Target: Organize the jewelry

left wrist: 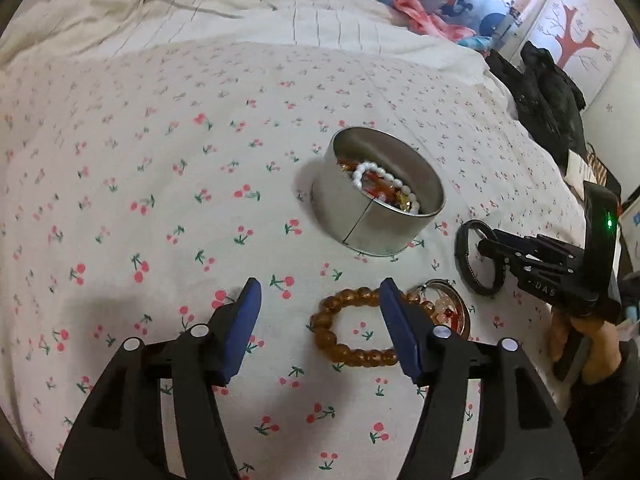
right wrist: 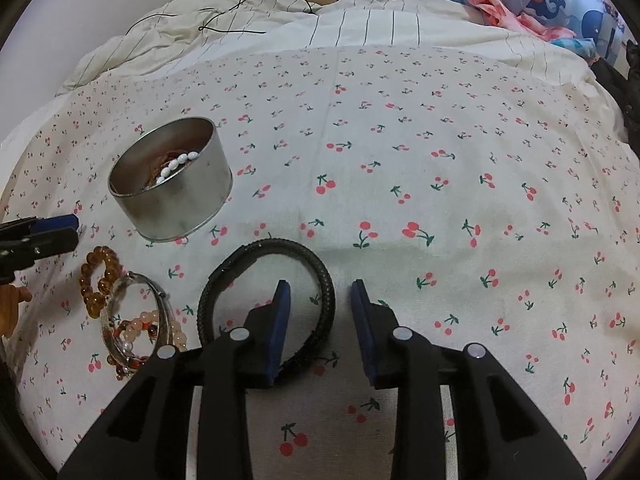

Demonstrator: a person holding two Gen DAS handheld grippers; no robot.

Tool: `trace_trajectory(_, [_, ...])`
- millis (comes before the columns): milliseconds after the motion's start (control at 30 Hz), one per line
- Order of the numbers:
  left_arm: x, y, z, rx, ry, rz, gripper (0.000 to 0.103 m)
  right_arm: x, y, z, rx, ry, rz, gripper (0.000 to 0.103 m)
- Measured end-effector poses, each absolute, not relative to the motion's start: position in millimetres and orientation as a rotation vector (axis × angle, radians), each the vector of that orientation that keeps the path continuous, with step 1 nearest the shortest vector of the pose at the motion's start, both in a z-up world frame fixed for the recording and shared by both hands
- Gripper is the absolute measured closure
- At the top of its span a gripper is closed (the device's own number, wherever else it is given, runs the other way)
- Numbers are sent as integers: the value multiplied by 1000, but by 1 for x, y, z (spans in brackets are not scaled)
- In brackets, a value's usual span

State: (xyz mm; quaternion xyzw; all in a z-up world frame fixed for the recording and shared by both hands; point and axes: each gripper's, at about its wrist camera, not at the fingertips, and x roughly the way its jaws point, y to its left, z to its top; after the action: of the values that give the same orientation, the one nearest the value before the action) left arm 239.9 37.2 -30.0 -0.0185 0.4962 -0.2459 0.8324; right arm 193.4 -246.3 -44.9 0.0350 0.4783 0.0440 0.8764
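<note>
A round metal tin [left wrist: 360, 220] [right wrist: 200, 208] stands on the cherry-print bedsheet and holds a white pearl bracelet [left wrist: 384, 180] [right wrist: 176, 166] and other pieces. An amber bead bracelet [left wrist: 344, 332] [right wrist: 100, 276] lies in front of it, between the fingers of my open left gripper [left wrist: 320, 296]. A silver bangle with pink and red beads [left wrist: 448, 312] [right wrist: 136, 320] lies beside it. A black braided bracelet [left wrist: 480, 258] [right wrist: 272, 276] lies flat; my open right gripper [right wrist: 320, 292] straddles its right side, left finger inside the loop.
A rumpled striped duvet [right wrist: 280, 28] with a thin black cable lies at the back. Blue whale-print pillows and pink cloth [right wrist: 520, 8] are at the far right. Black clothing [left wrist: 548, 96] sits at the bed's right edge.
</note>
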Motion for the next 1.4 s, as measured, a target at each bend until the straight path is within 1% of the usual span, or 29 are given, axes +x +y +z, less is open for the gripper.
trace_trajectory(67, [239,31,-36,-19,1068,-539,42,193,-244,-46,53,1004,89,71])
trace_trajectory(167, [234,14,-44,55,1083,-567,43,194,-241,-48,25,1011,88,72])
trace_trajectory(200, [231,7,-47,102,1084,-564,50,193,-241,-48,20,1012,89,78])
trace_trajectory(233, [229,3,-49,145,1082,-552,61,193,-240,-48,14,1011,91,83])
trace_trajectory(267, [227,-2,-52,208,1078,-528,82,192,-239,-47,6,1006,86,90])
trace_trajectory(300, [225,-5,-51,255,1054,-510,93,192,-239,-46,7,1000,87,92])
trace_trajectory(667, [214,14,9,107,846,-553,93,183,-256,-6,198,815,164,93])
trace_trajectory(1000, [211,14,26,97,805,-560,93,181,-249,12,217,734,193,93])
trace_trajectory(1400, [217,-2,73,65,750,-618,93,187,-229,22,194,707,221,93])
